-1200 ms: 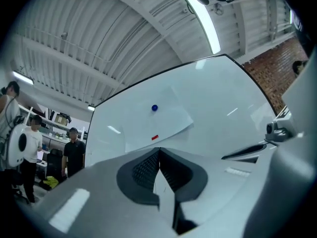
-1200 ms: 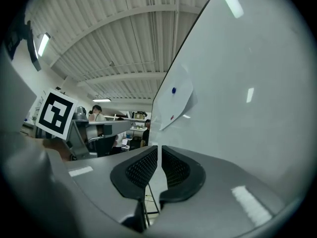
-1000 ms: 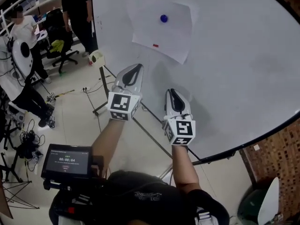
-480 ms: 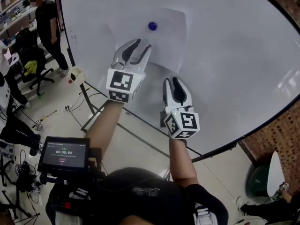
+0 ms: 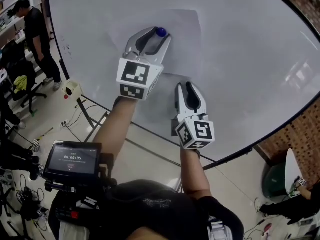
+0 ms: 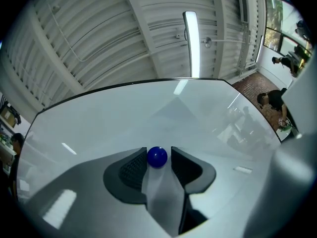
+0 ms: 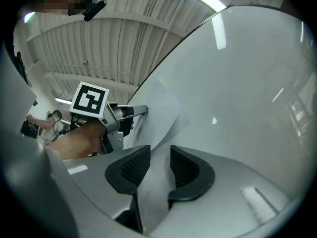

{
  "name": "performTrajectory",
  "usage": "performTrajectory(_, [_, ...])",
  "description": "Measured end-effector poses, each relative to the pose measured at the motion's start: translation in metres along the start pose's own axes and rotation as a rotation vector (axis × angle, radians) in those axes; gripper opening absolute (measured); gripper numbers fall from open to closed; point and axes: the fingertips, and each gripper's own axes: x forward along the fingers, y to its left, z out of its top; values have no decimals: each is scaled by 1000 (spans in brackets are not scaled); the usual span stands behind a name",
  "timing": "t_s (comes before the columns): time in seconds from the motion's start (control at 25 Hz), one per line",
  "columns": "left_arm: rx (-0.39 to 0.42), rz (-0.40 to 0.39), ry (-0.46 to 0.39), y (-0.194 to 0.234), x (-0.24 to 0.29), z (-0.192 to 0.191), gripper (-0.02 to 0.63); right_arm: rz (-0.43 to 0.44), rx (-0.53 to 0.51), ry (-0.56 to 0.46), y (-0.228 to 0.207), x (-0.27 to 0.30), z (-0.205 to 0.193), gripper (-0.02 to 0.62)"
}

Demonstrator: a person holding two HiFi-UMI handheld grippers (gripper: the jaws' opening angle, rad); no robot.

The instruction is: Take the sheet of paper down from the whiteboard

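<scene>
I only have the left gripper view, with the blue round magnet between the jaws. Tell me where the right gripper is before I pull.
Observer: The right gripper is below the left gripper, at the lower edge of the white sheet of paper.
Operator: Report its jaws.
Observer: They're apart. The sheet's edge runs between them, not clamped.
Operator: Check the room for bystanders.
Observer: A person in black clothes stands beyond the left edge of the whiteboard, away from both grippers.
</scene>
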Motion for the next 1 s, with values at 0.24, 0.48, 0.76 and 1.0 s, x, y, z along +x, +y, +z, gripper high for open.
performTrajectory(0.24, [16,-21,-29,-13,-2,16,153,35,126,-71,-9,-3,35,141])
performTrajectory(0.48, [27,-50,-34,-21,-1,17,150,81,236,-152,-17,-3,76,144])
performTrajectory(0.76, [23,-55,-43,-23,1,13,124,37,200,-175,-20,2,82,14])
performTrajectory(1.0, [12,-46,-38,-20,2,8,123,53,183,-192,-12,-3,80,14])
